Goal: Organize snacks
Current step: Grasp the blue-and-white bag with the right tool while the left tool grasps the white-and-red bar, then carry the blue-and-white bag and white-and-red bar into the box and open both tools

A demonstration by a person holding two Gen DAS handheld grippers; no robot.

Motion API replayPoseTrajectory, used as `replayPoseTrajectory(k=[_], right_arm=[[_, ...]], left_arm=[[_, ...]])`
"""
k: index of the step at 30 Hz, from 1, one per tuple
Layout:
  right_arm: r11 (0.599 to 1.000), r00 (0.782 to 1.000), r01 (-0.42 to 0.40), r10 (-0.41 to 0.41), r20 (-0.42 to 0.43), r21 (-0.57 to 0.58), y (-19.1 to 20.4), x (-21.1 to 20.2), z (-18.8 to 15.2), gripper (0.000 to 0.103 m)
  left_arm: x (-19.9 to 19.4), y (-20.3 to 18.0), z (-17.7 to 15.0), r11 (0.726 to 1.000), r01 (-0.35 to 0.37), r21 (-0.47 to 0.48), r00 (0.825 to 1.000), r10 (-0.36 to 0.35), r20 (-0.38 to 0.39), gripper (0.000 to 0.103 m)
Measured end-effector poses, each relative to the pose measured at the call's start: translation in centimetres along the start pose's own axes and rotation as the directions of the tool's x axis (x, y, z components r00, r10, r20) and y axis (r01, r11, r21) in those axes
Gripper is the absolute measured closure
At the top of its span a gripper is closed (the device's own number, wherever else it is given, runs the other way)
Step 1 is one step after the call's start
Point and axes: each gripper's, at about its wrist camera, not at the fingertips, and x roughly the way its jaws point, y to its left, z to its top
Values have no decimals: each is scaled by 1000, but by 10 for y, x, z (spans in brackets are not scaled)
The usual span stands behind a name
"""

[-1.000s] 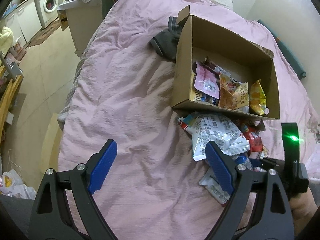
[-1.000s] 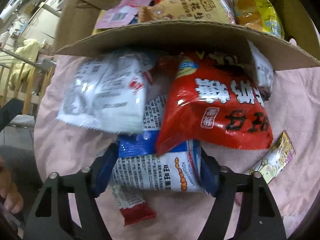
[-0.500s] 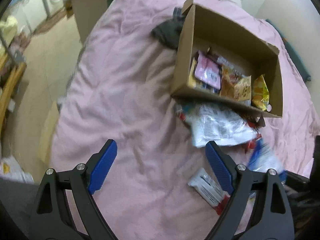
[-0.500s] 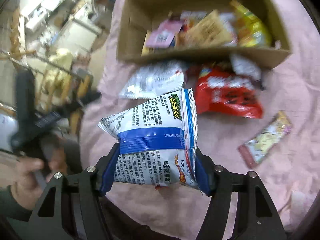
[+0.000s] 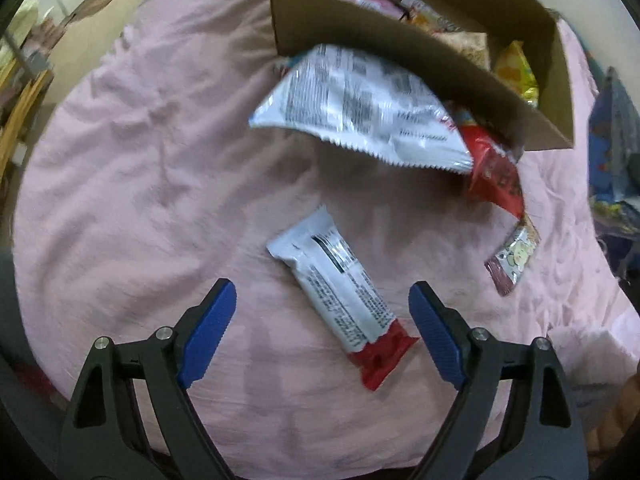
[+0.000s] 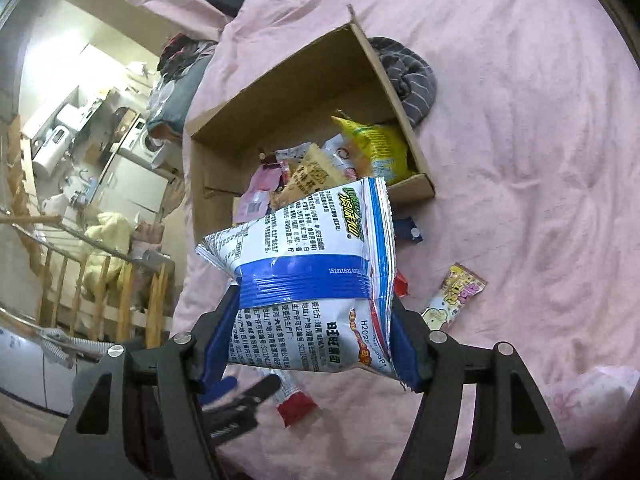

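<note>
The left gripper [image 5: 320, 332] has dropped in close over the pink bedspread [image 5: 132, 168]. A second ago it was up high looking at the whole cardboard box [image 5: 404, 52]; now its blue fingers [image 5: 208, 332] stand wide open with nothing in them, straddling a white wrapper bar with a red end [image 5: 340, 300] that lies flat on the bed. Looks to me like that bar is the next pickup.

Further right in that view, a crinkly silver bag [image 5: 360, 108] leans against the box wall, a glossy red packet [image 5: 496, 168] is half tucked under it, and a little cartoon-print candy strip [image 5: 514, 256] sits off on its own.

Over on the right, the right gripper [image 6: 316, 340] has lifted the blue-and-white puffy bag [image 6: 316, 272] clear of the pile where it was lying a second ago. The fingers are closed on its lower half, the foil dented in where they squeeze. It now hangs in front of the open box [image 6: 248, 92], which already holds a yellow bag [image 6: 380, 148] and other packets, so my guess is it goes in there next.

Everything is soft, slippery film packaging on a wrinkly quilt, so grips may slide.
</note>
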Motion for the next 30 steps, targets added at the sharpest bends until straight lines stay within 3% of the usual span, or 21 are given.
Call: replayPoseTrajectory(k=[5,6,7,8,10,11,14,18,23,30], right_arm=[[1000,999,-29,29,16,1,-2,-7,3,34],[1000,999,-31,31,15,1,-3,-7,4,34],[999,999,-33,33,13,1,-4,-7,4,34],[999,999,-34,34,11,2,-4,-8,3,34],[999,999,-40,40,8,9,-5,-8,4,34],[999,999,-42,42,7,9,-5,-8,4,34],[999,999,-44,44,5,3,-3,-7,4,34],[999,999,-47,47,0,-10,1,-4,5,34],[999,999,-44,44,-5,-22,4,-2,5,34],[999,999,-34,34,5,-24,3,-1,5,34]], left_arm=[[12,-13,1,999,-36,5,999,36,-16,18],[15,-15,1,999,-35,15,999,35,-22,23],[18,-19,-2,999,-26,34,999,28,-37,41],[21,-22,-3,998,-33,53,998,36,-51,49],[23,-25,-7,996,-45,75,997,49,-51,53],[23,-24,-8,996,-43,79,998,47,-51,61],[21,-22,-8,996,-28,81,997,34,-67,70],[17,-17,-7,992,14,128,997,-3,-83,74],[10,-9,2,972,11,234,995,13,-99,74],[-28,-1,26,955,-17,296,1000,22,-16,74]])
